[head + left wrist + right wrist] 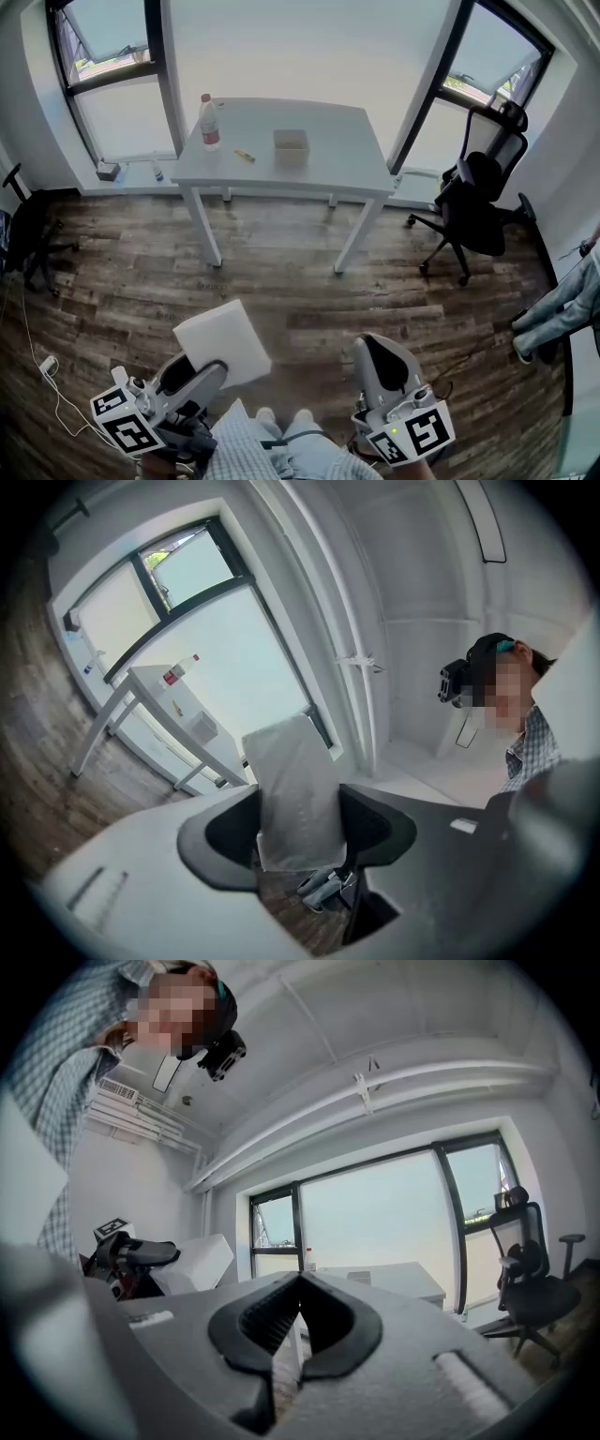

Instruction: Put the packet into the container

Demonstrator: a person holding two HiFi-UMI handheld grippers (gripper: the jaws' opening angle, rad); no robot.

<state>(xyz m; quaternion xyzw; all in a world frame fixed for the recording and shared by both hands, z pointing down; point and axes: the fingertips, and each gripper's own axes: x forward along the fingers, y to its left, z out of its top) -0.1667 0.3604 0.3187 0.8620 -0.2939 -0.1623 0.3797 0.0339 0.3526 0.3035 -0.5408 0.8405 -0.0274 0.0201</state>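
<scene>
The left gripper [208, 372] is clamped on the white packet [225, 340]. In the left gripper view its jaws [300, 829] stand fairly wide and press on both sides of the packet [292, 780], which sticks out flat beyond them. The right gripper [378, 349] is closed and empty. In its own view the ribbed pads [267, 1321] meet at the tips [300, 1279] with nothing between them.

The right gripper view alone shows the left gripper [131, 1252] from the side, carrying the packet [197, 1262] level, with its marker cube [112, 1230] behind. Both gripper views take in the person's checked shirt [70, 1063] and the head-worn camera [223, 1054], neither of which the head view shows in that way. The marker cubes [127, 422] bear black-and-white square patterns and no writing.

Only the head view shows the wooden floor [281, 272], a white cable with a plug [47, 364] at the left, and another person's legs in jeans [562, 305] at the right edge.

Farther off, below the windows [117, 94], stands a white table [337, 164], well apart from both grippers. On it is the small open container [291, 143], with a small yellow object [244, 156] and a clear bottle [209, 122] to its left. The bottle has a red cap and a red label, too small to read. A black office chair [478, 202] stands right of the table.
</scene>
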